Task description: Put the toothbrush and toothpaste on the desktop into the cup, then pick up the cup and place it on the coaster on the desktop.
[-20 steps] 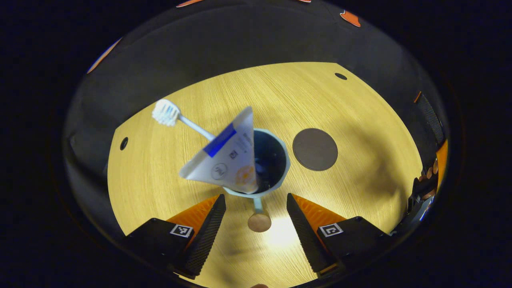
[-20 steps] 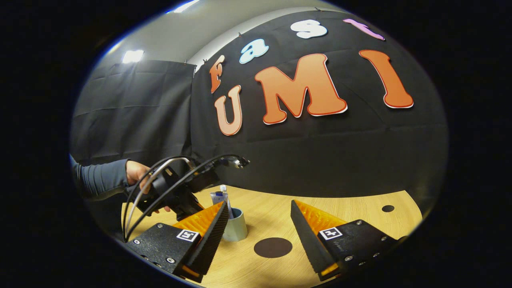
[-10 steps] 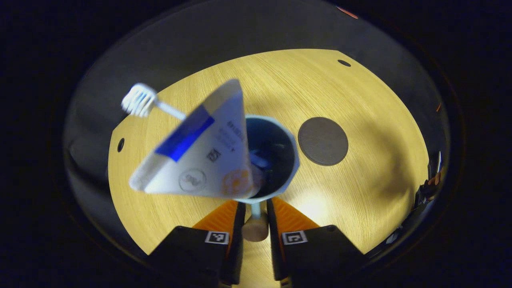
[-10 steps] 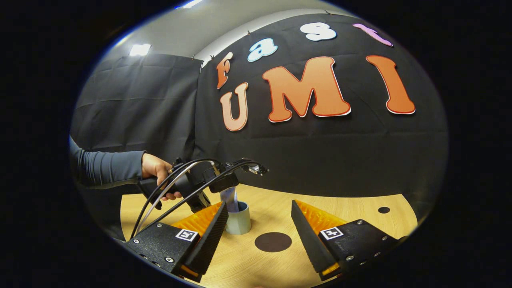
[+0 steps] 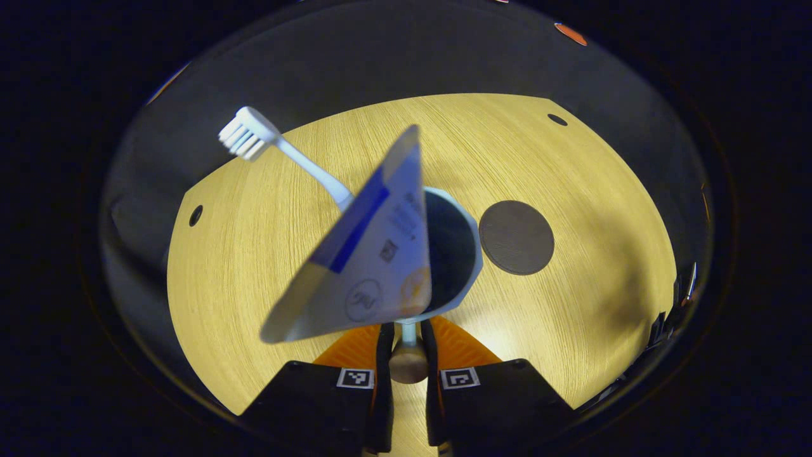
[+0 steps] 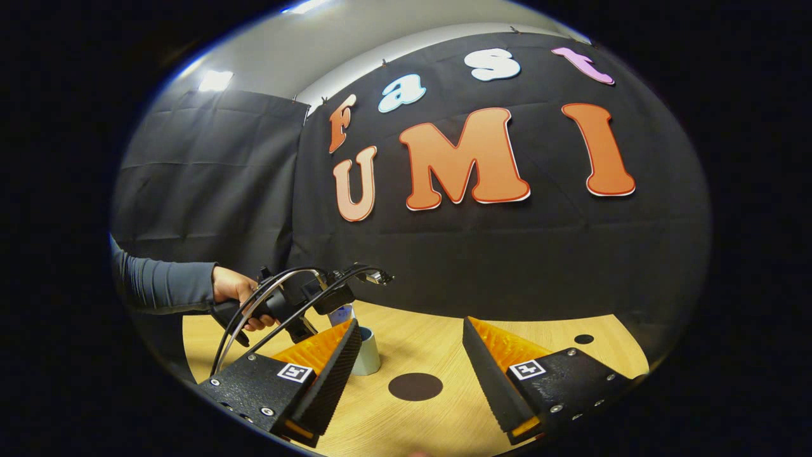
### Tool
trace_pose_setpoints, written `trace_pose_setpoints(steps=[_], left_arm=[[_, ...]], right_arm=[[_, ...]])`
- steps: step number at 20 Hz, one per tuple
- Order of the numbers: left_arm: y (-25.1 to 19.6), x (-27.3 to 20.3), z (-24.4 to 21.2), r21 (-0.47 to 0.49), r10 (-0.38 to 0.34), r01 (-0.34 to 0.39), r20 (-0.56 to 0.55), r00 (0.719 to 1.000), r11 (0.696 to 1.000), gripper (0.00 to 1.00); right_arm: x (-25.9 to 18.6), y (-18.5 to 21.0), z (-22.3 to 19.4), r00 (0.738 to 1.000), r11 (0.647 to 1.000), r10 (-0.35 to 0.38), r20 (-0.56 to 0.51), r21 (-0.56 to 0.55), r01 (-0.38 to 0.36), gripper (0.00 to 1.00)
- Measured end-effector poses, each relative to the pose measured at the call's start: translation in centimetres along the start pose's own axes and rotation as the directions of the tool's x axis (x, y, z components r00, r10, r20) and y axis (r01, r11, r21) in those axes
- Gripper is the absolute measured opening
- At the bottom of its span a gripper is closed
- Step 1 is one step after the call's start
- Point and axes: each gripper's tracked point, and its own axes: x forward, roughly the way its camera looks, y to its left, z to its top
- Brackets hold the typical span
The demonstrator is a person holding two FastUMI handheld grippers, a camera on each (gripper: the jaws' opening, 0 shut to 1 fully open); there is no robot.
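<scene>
While the left gripper [image 5: 406,346] pinches the handle [image 5: 408,362] of the cup [image 5: 466,244], holding toothbrush [image 5: 288,155] and toothpaste [image 5: 368,260], the right gripper [image 6: 411,371] hovers wide apart.

Both views were dim and vignetted, with fisheye bending at the edges. Glare lay on the counter [image 5: 501,324] near the cup [image 5: 466,254], soft shadows to its right. The toothpaste [image 5: 368,254] was blurred, close to the lens. A ceiling light [image 6: 216,80] glowed overhead.

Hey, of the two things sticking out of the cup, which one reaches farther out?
The toothbrush. Its bristled head pokes out past the tip of the toothpaste, which leans beside it in the cup.
</scene>
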Motion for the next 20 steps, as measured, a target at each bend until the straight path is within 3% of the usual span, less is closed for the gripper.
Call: trace_pose_setpoints(steps=[2, 6, 15, 20], left_arm=[[-1.3, 0.5, 2.8, 0.016, 0.006, -0.006, 0.025, 1.0, 1.0, 0.24], [-1.4, 1.5, 3.0, 0.067, -0.007, 0.003, 0.057, 0.998, 0.998, 0.24], [-0.6, 1.7, 2.8, 0.141, -0.05, 0.038, 0.08, 0.996, 0.989, 0.24], [-0.6, 1.8, 2.4, 0.151, -0.049, 0.042, 0.044, 0.998, 0.988, 0.24]], right_arm=[[-0.8, -1.1, 0.5, 0.999, 0.999, -0.031, 0.009, 0.008, 0.031, 0.97], [-2.4, -4.3, 0.2, 0.988, 0.988, -0.155, 0.0, 0.012, 0.155, 0.97], [-7.8, -7.1, 2.3, 0.968, 0.969, -0.246, 0.042, 0.036, 0.244, 0.96], [-8.9, -7.9, 1.2, 0.957, 0.958, -0.287, 0.042, 0.023, 0.286, 0.97]])
